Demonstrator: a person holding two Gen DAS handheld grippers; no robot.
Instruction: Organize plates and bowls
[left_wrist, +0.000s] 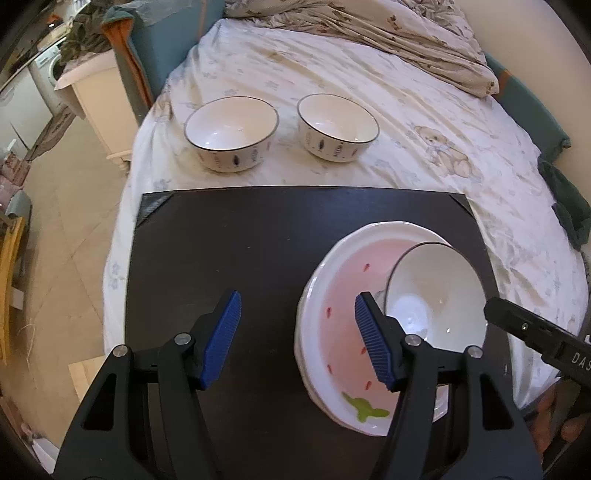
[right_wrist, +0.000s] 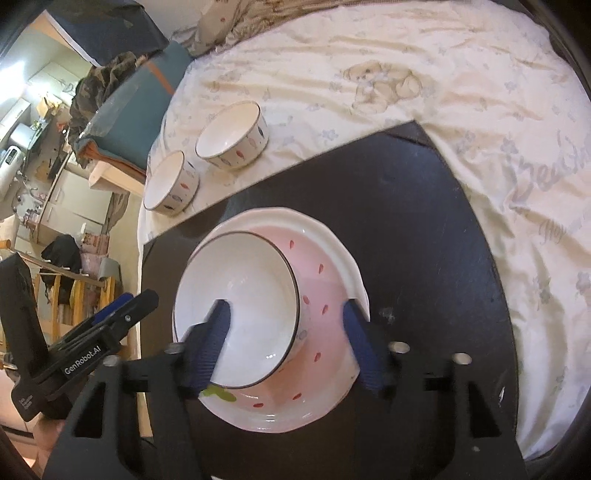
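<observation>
Presently a white bowl (right_wrist: 236, 310) rests tilted inside the pink plate (right_wrist: 321, 295) stack near the right edge of the dark board (left_wrist: 240, 240) laid on the bed (left_wrist: 406, 122). The right tool (right_wrist: 286, 339) stands spread, one finger inside the bowl, the other outside over the plate, grasping nothing; judged a release after stacking. The left tool (left_wrist: 297, 339) hovers spread and unladen over the board. Two bowls (left_wrist: 231, 133) (left_wrist: 338, 127) wait side by side on the bed beyond the board's far edge, presumably next for collection.
</observation>
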